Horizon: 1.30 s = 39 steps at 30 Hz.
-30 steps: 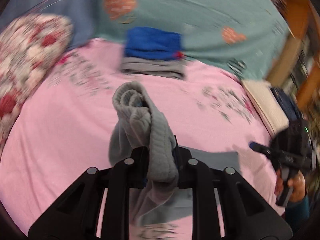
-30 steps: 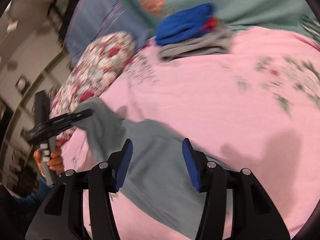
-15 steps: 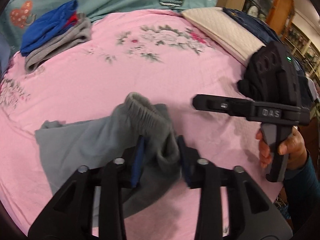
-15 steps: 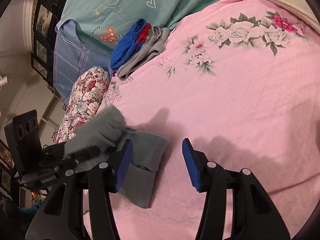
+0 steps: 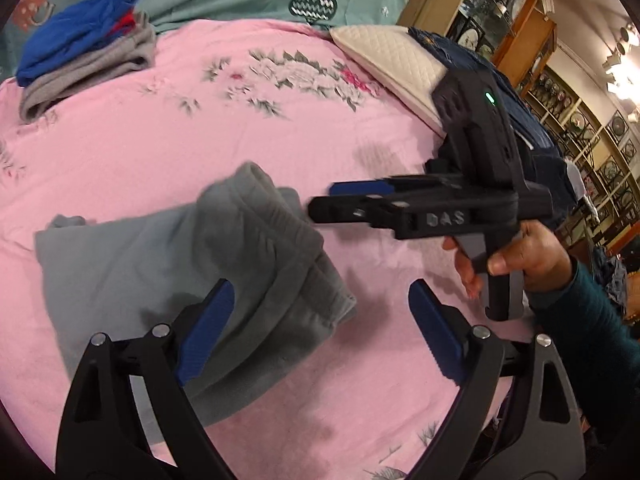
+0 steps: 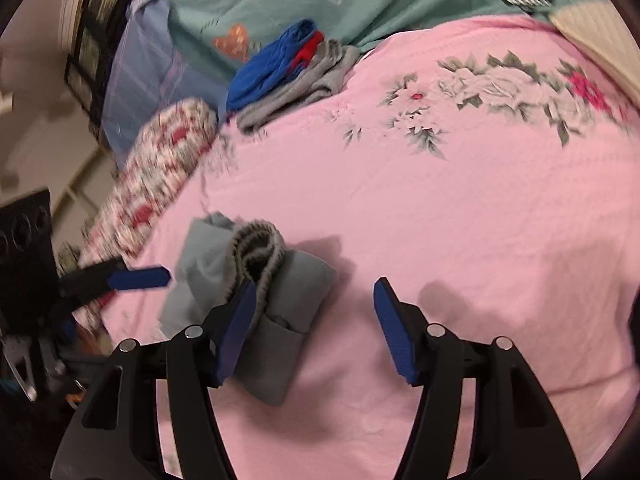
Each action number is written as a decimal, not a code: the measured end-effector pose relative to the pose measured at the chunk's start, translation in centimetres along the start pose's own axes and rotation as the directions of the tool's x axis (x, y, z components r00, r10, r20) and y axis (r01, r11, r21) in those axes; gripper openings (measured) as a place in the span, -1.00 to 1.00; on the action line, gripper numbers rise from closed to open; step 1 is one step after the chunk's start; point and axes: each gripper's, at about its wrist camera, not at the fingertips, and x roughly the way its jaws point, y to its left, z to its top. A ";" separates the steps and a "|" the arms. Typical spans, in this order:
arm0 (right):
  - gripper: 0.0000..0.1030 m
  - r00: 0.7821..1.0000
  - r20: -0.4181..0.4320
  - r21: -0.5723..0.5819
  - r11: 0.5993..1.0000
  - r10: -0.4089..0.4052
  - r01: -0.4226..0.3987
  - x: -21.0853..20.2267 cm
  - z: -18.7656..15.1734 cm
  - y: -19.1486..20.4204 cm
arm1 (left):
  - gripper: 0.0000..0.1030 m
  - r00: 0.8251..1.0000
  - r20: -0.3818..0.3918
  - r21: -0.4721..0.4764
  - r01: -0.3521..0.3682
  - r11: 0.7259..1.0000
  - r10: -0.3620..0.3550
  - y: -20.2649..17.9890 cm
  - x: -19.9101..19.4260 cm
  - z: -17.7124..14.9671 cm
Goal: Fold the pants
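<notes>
My left gripper (image 5: pixel 320 328) and right gripper (image 6: pixel 314 328): jaws spread, empty; folded grey pants (image 5: pixel 192 280) at 10 o'clock.

We see warm indoor light, ceiling lamps (image 5: pixel 618 60) glaring upper right, soft shadows on the pink bedspread (image 6: pixel 460 220), motion blur, and dark, curved fisheye edges.

Open bedspread beyond the pants

Right of your gray pants (image 6: pixel 256 300), pink bedspread (image 6: pixel 460 220) lies bare; stacked clothes (image 6: pixel 288 76) sit far behind.
</notes>
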 end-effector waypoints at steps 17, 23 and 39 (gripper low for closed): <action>-0.04 0.996 -0.081 0.118 0.992 0.046 -0.037 4.2 2.7 -1.5 | 0.76 0.996 -0.055 0.026 0.075 0.997 -0.073 1.3 -0.6 -3.1; 0.04 0.990 -0.063 0.067 0.991 0.124 -0.120 2.0 2.4 1.0 | 0.76 1.000 0.022 -0.058 0.017 0.998 -0.016 4.6 -4.2 -3.6; -0.64 0.992 -0.124 0.049 0.999 0.025 -0.019 2.9 2.0 2.4 | 0.76 0.996 0.050 -0.227 -0.064 0.972 0.077 12.2 -6.9 -3.6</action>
